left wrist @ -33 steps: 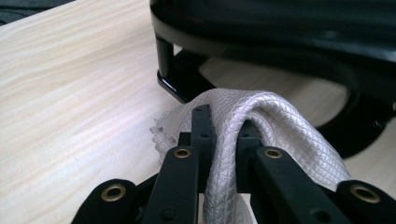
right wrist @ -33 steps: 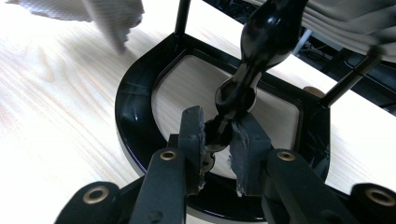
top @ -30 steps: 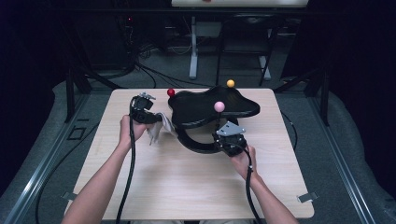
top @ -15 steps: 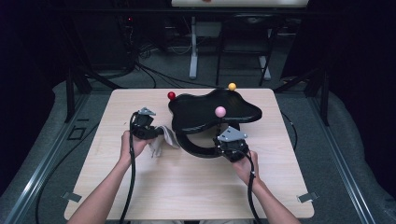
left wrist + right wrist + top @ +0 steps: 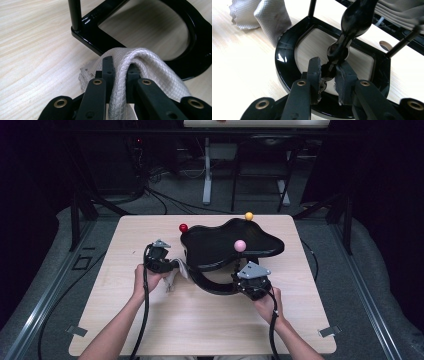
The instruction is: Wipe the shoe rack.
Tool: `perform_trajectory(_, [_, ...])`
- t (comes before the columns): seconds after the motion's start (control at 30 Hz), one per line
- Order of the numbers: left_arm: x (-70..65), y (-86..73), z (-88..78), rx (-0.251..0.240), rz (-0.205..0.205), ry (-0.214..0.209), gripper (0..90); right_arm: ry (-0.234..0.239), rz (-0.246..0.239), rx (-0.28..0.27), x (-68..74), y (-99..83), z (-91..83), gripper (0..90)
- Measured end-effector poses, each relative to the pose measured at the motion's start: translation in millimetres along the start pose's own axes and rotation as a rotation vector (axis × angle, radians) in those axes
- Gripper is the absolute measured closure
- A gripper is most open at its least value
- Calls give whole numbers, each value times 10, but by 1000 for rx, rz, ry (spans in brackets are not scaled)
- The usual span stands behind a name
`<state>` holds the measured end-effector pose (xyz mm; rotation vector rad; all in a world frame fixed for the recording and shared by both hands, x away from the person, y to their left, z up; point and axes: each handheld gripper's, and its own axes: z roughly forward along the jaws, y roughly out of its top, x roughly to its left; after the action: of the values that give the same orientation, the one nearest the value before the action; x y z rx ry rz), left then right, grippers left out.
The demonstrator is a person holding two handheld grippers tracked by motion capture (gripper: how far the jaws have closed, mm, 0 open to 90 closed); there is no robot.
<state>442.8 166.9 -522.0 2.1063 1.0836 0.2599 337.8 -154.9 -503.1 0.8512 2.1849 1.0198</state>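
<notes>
One dim room is seen from the high view, with dark walls, a grey floor (image 5: 345, 270) crossed by black cables (image 5: 165, 200), and the metal legs of a further stand (image 5: 207, 175) behind. Most of the middle is taken by a pale wood-grain counter (image 5: 125, 235), rectangular and lit from above. On its far half a glossy black stand (image 5: 225, 245) is placed: a wavy-edged upper tray carried on thin posts above a D-shaped base ring (image 5: 284, 62), which lies flat on the counter. Three small balls are mounted at the tray's edge: a red ball (image 5: 183, 227) at the left, a yellow ball (image 5: 248, 215) at the far side, and a pink ball (image 5: 240, 245) at the near side.

A whitish woven cloth (image 5: 140, 65) is clamped between the closed jaws of the left gripper (image 5: 159, 260), draped over the jaw tips and trailing onto the counter just beside the base ring's left corner; in the right gripper view it is seen bunched against the ring's outer rim. The right gripper (image 5: 252, 280) is held at the ring's near right side, its jaws pressed together on a black turned post (image 5: 347, 32) that rises from the ring toward the tray.

Both grippers are held by a person's hands, with forearms entering from the near edge.
</notes>
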Motion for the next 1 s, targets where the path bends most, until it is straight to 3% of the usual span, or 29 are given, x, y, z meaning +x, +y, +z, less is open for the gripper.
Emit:
perform_trajectory(0.17, [27,-10,126,1,-15,5,828,-43,18,-16,6,5,1,665])
perform_trajectory(0.23, [42,-17,176,-1,-34,2,828,-39,14,-22,13,-1,3,707])
perform_trajectory(0.33, [61,-27,249,-3,-56,5,829,-58,10,-28,44,-12,10,717])
perform_trajectory(0.5, [64,-38,354,-1,-90,-5,830,-44,14,-24,43,-11,10,724])
perform_trajectory(0.7, [25,-59,436,-14,-103,-10,830,-36,18,-31,61,-15,27,744])
perform_trajectory(1.0, [-48,-112,474,-6,-80,5,830,-5,11,-36,107,14,52,750])
